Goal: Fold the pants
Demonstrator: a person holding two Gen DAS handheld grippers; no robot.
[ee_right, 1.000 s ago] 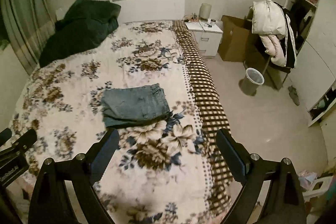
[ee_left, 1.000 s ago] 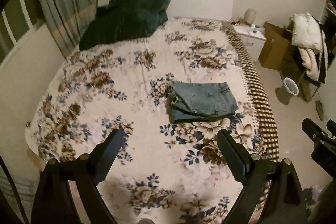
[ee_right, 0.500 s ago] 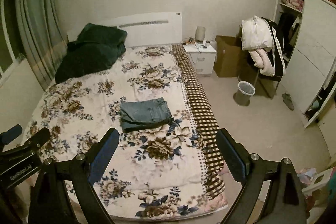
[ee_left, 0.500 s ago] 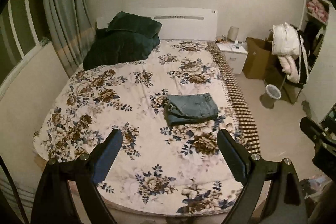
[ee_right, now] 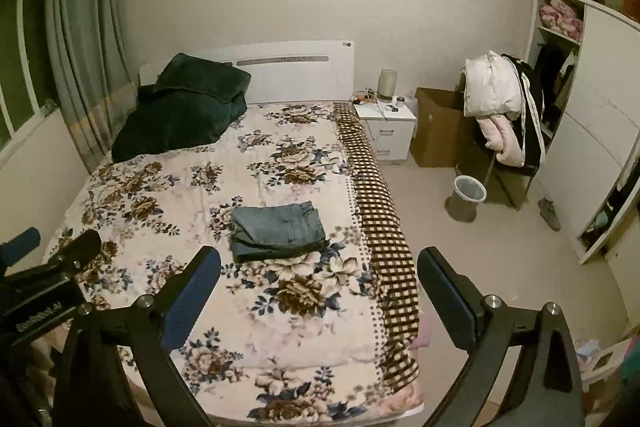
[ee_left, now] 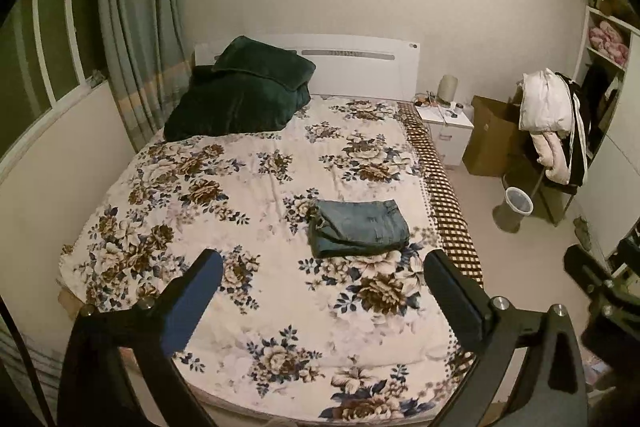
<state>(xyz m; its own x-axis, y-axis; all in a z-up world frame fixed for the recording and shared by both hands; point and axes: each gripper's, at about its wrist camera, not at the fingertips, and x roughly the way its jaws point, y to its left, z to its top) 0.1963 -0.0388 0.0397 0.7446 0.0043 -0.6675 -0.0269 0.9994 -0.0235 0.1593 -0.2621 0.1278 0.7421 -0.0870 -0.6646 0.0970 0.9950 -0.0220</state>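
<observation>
The blue jeans [ee_left: 360, 229] lie folded in a compact stack on the floral bedspread [ee_left: 248, 195], right of the bed's middle; they also show in the right wrist view [ee_right: 278, 231]. My left gripper [ee_left: 322, 267] is open and empty, held well back from the bed's foot. My right gripper [ee_right: 318, 265] is open and empty too, equally far back. The left gripper's body shows at the left edge of the right wrist view [ee_right: 44, 279]. Neither gripper touches the jeans.
A dark green blanket [ee_left: 244, 95] is piled by the white headboard. A nightstand [ee_right: 386, 131], cardboard box [ee_right: 436, 131], bin [ee_right: 468, 193], chair with clothes [ee_right: 504, 107] and wardrobe [ee_right: 592, 131] stand to the right. Curtain and window are on the left.
Both grippers have pulled back and up from the bed, so the folded jeans look smaller and farther away. Both stay open. The jeans have not moved.
</observation>
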